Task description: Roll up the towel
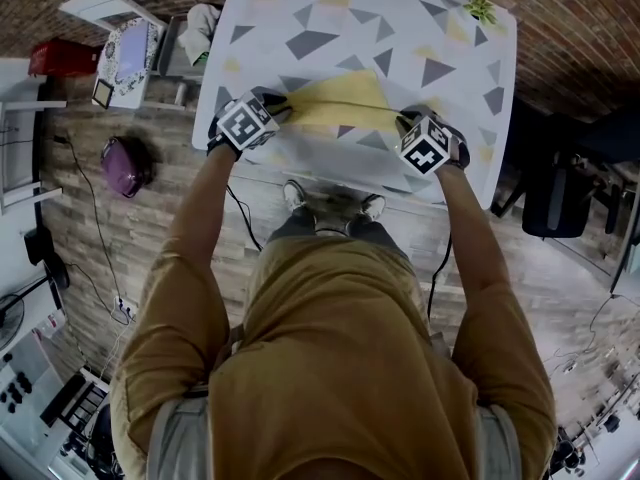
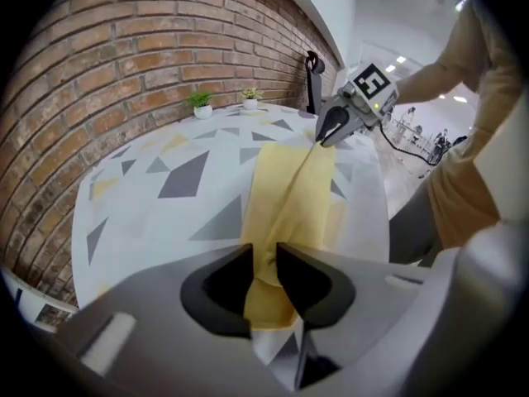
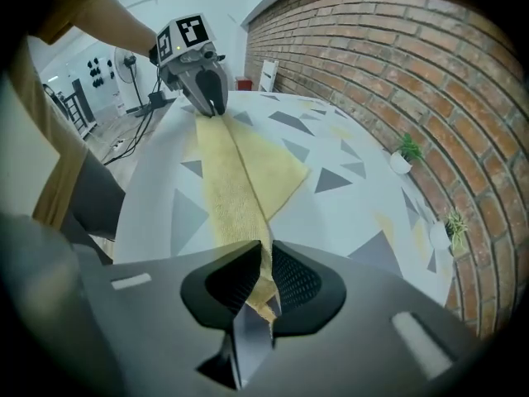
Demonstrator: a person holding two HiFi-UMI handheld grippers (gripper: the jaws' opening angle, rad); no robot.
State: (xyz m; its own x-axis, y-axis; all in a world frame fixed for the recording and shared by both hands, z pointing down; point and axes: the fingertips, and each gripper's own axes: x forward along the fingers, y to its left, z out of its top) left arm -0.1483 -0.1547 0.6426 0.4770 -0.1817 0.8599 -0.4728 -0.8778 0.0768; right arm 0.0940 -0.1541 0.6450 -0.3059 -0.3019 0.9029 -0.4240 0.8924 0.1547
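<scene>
On one table (image 1: 440,28), the left hand-held gripper (image 2: 263,256) and right hand-held gripper (image 3: 266,263) each pinch the single towel (image 1: 345,98).

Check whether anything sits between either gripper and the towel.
Nothing visible does. The left gripper and the right gripper are each shut on an end of the towel, stretched between them over the table.
</scene>
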